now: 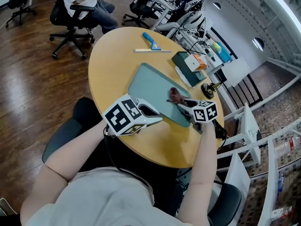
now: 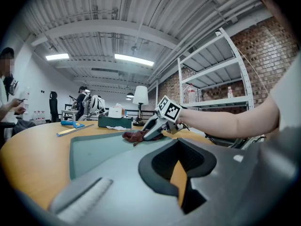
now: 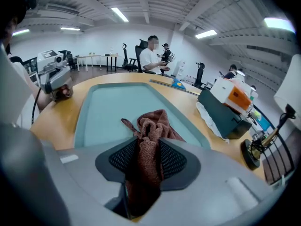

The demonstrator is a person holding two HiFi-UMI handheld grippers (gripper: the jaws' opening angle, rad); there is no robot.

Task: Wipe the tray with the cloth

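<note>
A teal tray [image 1: 149,85] lies in the middle of the round wooden table [image 1: 112,65]. The right gripper [image 1: 181,105] has its fingers clamped on a reddish-brown cloth [image 1: 177,95]. The bunched cloth rests on the tray's right-hand side, close to the rim. In the right gripper view the cloth [image 3: 151,126] runs up between the black pads and spills forward onto the tray [image 3: 117,105]. The left gripper [image 1: 157,118] sits at the tray's near edge. Its fingers are drawn together with nothing between them, and only a thin sliver of wood colour shows in the gap. Beyond the tray lie a ruler [image 1: 151,51], a blue scraper [image 1: 151,40] and a dark green box [image 1: 187,66].
</note>
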